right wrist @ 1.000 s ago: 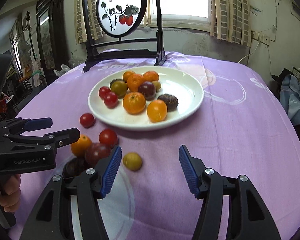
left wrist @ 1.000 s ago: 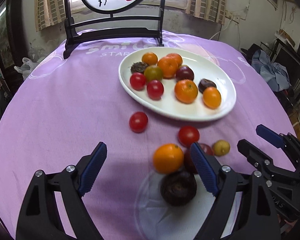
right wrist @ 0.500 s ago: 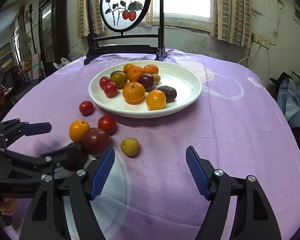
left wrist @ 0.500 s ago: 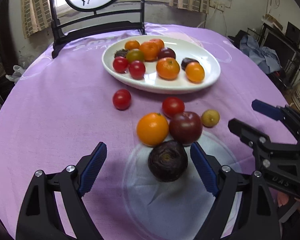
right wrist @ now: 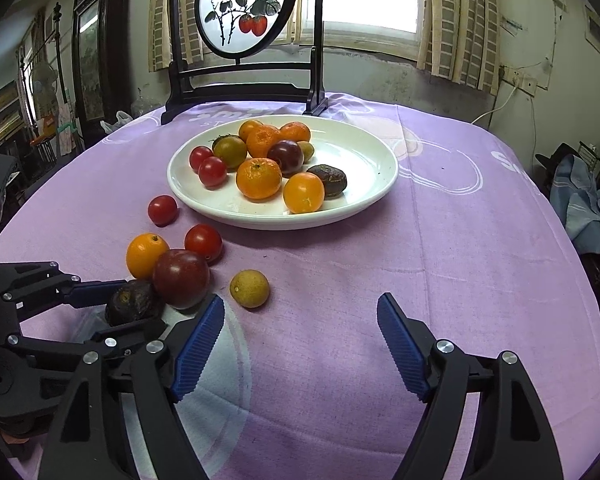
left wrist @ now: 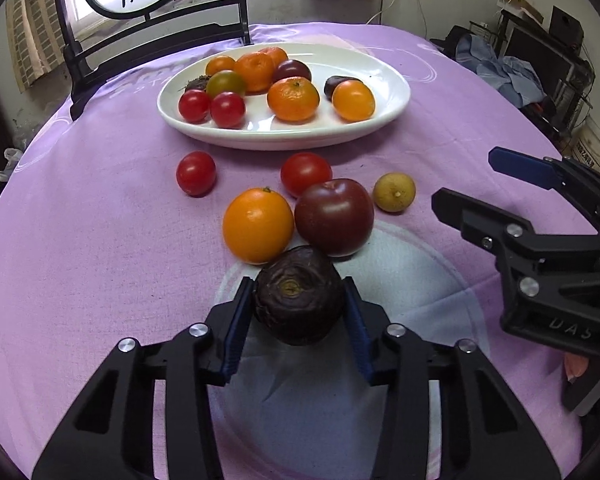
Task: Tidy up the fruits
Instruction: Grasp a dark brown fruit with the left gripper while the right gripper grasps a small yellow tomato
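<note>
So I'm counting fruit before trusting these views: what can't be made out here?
- Right wrist view: the dark wrinkled fruit is partly hidden by the left hand-held gripper, closing around it.
- Both views: fruits at the back of the white plate overlap; exact count unclear.

tablecloth (left wrist: 80, 240): matt purple cloth | plate (left wrist: 388, 80): glossy white | dark fruit (left wrist: 298, 300): wrinkled, dull

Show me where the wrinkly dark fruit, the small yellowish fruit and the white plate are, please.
wrinkly dark fruit (left wrist: 298, 300), left wrist view: its puckered top, between the closing left gripper pads.
small yellowish fruit (right wrist: 249, 288), right wrist view: middle of its skin.
white plate (right wrist: 356, 148), right wrist view: bare inner surface near the far rim.
</note>
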